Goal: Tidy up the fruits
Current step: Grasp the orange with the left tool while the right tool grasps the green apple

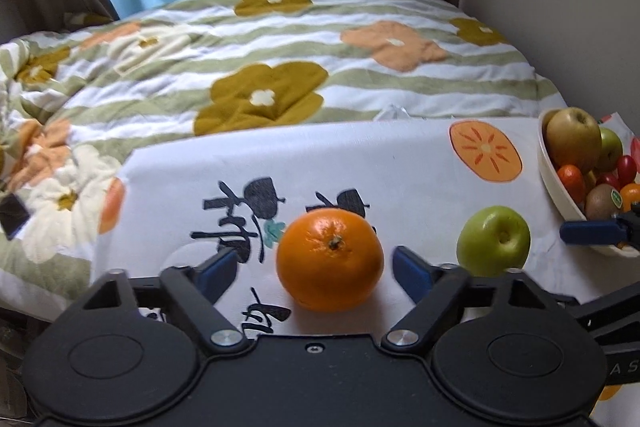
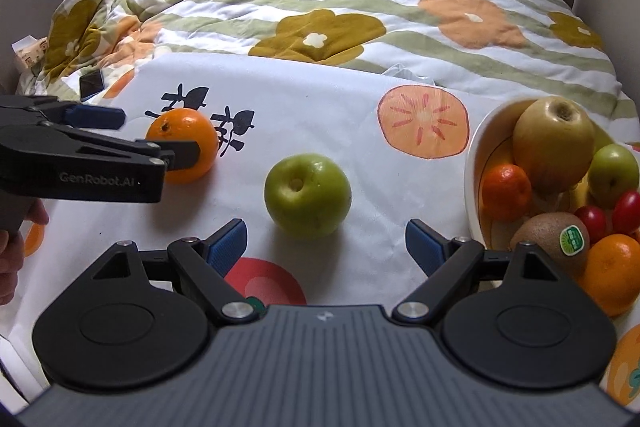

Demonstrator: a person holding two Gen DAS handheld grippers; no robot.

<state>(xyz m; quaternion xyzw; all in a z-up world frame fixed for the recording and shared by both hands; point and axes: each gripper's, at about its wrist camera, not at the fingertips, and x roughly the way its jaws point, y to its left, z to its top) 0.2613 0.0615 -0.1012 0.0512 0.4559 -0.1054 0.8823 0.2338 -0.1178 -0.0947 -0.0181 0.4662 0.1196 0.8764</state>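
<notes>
Left tool (image 1: 314,269) nearest the lens, jaws apart, straddling an orange (image 1: 330,259) that sits on the printed cloth (image 1: 360,155); pads flank it on both sides but no contact visible, so not gripped yet. Right tool (image 2: 326,247) also spread wide, lined up on the green apple (image 2: 307,195), which lies just ahead of the gap, untouched. Both loose fruits rest on the cloth, apart from each other, orange to the left of the apple.

Bowl (image 2: 474,163) at the right edge of the cloth already holds a fair load: a big yellow-brown pear-like fruit (image 2: 554,143), a smaller green apple (image 2: 614,169), a small mandarin (image 2: 506,191), a kiwi with sticker (image 2: 550,237), red cherry tomatoes (image 2: 626,211), another orange (image 2: 614,275) at the front.

Progress, as a judgement: mostly done, two pieces left outside the bowl. Remaining: close on the orange and the apple, carry each to the bowl. Bowl looks heaped, so placement may need care to avoid roll-off.

Floral quilt (image 1: 280,67) behind, phone (image 2: 92,85) on it at left.
</notes>
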